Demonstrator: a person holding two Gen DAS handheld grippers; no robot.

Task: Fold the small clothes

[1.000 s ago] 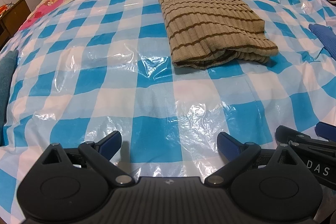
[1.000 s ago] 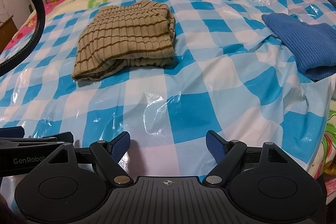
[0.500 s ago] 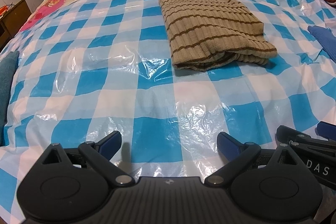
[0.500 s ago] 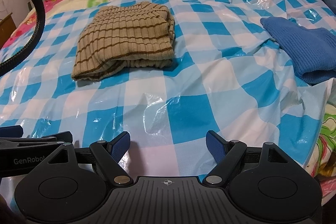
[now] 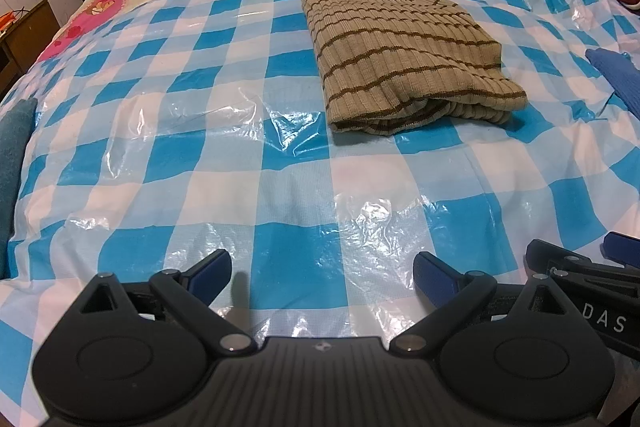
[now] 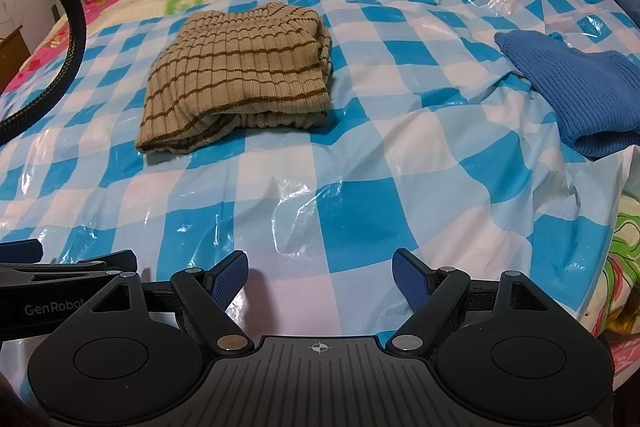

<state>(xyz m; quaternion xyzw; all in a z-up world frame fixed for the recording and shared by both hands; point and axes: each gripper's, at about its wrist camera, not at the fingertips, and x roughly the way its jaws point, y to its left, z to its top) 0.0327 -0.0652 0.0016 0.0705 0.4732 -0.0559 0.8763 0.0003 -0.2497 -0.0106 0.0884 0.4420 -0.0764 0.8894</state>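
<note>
Left wrist view shows my left gripper [image 5: 322, 273] with jaws spread wide and empty, low over the checked plastic sheet [image 5: 240, 155]; my right gripper [image 6: 320, 277] is likewise wide and holding nothing. I judge both are parked clear because the striped sweater [image 5: 404, 55] lies folded mid-sheet, well ahead. A blue garment [image 6: 576, 95] waits rightward, unfolded.

Sweater [image 5: 404, 55] – tan w/ brown stripes; sheet [image 5: 240, 163] – blue/white check.
</note>
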